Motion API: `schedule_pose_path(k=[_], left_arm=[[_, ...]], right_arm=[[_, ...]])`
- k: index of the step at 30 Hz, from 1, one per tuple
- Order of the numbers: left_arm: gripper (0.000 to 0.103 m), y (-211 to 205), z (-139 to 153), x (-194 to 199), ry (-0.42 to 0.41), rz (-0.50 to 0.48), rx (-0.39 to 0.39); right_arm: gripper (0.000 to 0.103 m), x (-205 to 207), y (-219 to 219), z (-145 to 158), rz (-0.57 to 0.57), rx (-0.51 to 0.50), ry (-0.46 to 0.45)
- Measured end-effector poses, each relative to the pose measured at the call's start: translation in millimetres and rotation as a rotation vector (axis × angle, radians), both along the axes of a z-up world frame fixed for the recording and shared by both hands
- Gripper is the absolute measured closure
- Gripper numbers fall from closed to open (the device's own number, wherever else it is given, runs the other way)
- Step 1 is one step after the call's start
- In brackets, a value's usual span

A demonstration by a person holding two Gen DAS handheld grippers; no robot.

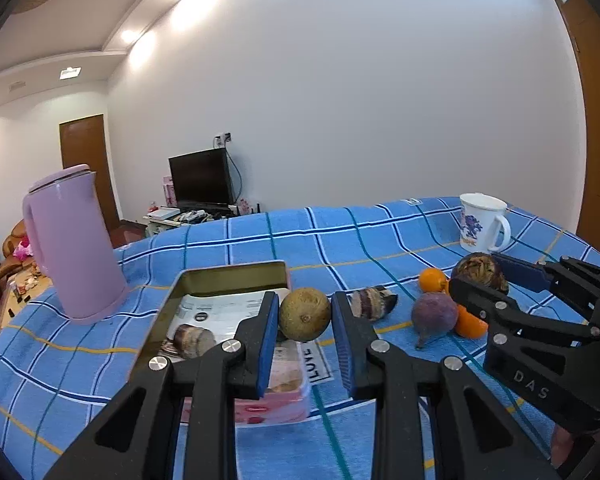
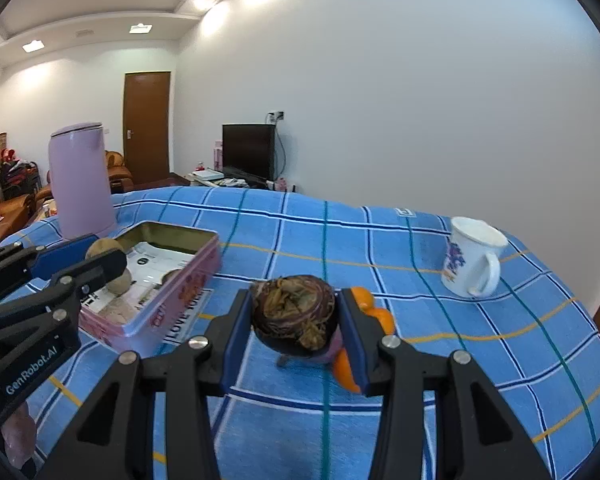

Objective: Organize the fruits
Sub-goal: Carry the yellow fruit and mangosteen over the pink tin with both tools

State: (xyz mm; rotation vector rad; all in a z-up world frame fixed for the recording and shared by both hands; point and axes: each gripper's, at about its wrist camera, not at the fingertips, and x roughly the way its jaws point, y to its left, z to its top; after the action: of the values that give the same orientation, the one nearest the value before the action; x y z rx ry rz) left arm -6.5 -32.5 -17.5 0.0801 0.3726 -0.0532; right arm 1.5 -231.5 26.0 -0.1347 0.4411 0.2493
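My left gripper [image 1: 305, 318] is shut on a round brown-green fruit [image 1: 305, 314] and holds it above the near right corner of the pink tin box [image 1: 228, 276]. A cut taro piece [image 1: 192, 340] lies in the box. My right gripper [image 2: 294, 316] is shut on a dark brown mangosteen-like fruit [image 2: 294, 314] and holds it above the cloth. Under it lie a purple fruit [image 1: 434, 314] and oranges [image 1: 432, 280]. Another taro piece [image 1: 372, 302] lies on the cloth beside the box. The right gripper also shows in the left wrist view [image 1: 484, 276].
A tall pink kettle [image 1: 70, 240] stands left of the box. A white flowered mug [image 1: 482, 222] stands at the far right. The table has a blue checked cloth [image 1: 340, 236]. A TV and clutter are behind the table.
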Motion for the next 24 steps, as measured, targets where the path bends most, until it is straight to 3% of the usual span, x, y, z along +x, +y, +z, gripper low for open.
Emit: schedule_pose_path(k=[24], left_arm=[[0.075, 60, 1, 18, 0.049, 0.147, 0.03]], right_arm=[[0.057, 20, 44, 12, 0.115, -0.005, -0.001]])
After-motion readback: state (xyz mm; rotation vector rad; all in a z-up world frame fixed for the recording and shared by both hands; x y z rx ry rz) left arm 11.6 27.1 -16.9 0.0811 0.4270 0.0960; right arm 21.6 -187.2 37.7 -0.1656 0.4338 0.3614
